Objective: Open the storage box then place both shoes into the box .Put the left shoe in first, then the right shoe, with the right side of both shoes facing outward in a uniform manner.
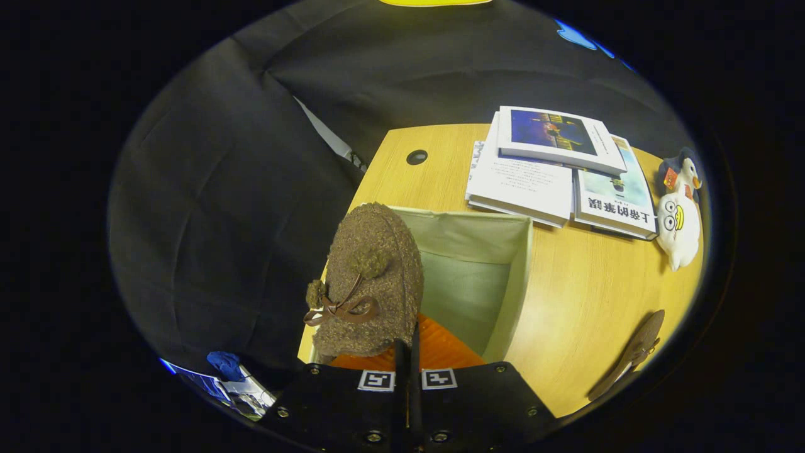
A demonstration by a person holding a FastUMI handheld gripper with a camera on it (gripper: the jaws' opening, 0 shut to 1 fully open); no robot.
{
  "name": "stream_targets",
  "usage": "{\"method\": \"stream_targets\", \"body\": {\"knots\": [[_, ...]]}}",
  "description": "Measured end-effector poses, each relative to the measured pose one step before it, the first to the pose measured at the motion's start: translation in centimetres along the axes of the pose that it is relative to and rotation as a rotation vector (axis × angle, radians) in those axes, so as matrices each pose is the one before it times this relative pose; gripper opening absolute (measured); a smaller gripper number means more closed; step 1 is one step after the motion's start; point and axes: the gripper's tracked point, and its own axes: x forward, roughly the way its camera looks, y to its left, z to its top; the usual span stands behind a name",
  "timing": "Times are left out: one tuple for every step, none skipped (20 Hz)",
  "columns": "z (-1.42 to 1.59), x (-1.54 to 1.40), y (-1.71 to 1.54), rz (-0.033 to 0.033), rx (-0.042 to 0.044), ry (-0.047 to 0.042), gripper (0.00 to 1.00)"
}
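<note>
While clamped on the rim of a fuzzy brown shoe [371, 277], gripper [407, 352] with fingers almost touching, poised over the open storage box [512, 277]. Shoe upright, bow facing the camera, hanging above the box's near left corner. Second shoe [632, 358] flat on the wooden table [585, 302], right of the box. Books [553, 170] and plush toy [679, 214] beyond.

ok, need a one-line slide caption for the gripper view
Gripper shut on a fuzzy brown shoe, held over the open storage box; second shoe waits on the table.
</note>
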Motion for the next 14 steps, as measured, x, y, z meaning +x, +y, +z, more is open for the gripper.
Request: {"method": "stream_targets", "body": {"knots": [[0.101,0.307,-0.076,0.00077,-0.01743,-0.00533,0.02],[0.122,0.809,0.075,0.01309,-0.02106,-0.00364,0.03],[-0.464,0.317,-0.645,-0.00171,-0.01423,0.00731,0.27],[-0.354,0.11,-0.277,0.00204,-0.0043,0.00827,0.51],[0.85,-1.344,-0.529,-0.00703,0.00909,-0.00555,0.75],[-0.966,1.005,-0.109,0.00833,0.01029,-0.00936,0.99],[0.492,-0.909,-0.281,0.00466,0.00527,-0.01431,0.98],[0.278,-0.839,-0.2,0.00067,-0.00235,-0.01676,0.98],[0.375,-0.762,-0.325,-0.00229,-0.00108,-0.01528,0.98],[0.177,-0.703,-0.124,0.00681,0.00446,-0.01361,0.98],[0.177,-0.694,-0.166,0.00966,0.01065,-0.01,0.98],[0.2,-0.962,-0.287,0.01233,0.01554,-0.01108,0.98],[0.255,-0.923,-0.406,0.00571,0.00701,-0.01171,0.98],[0.234,-1.184,-0.596,0.00166,0.00333,-0.01555,0.98]]}}
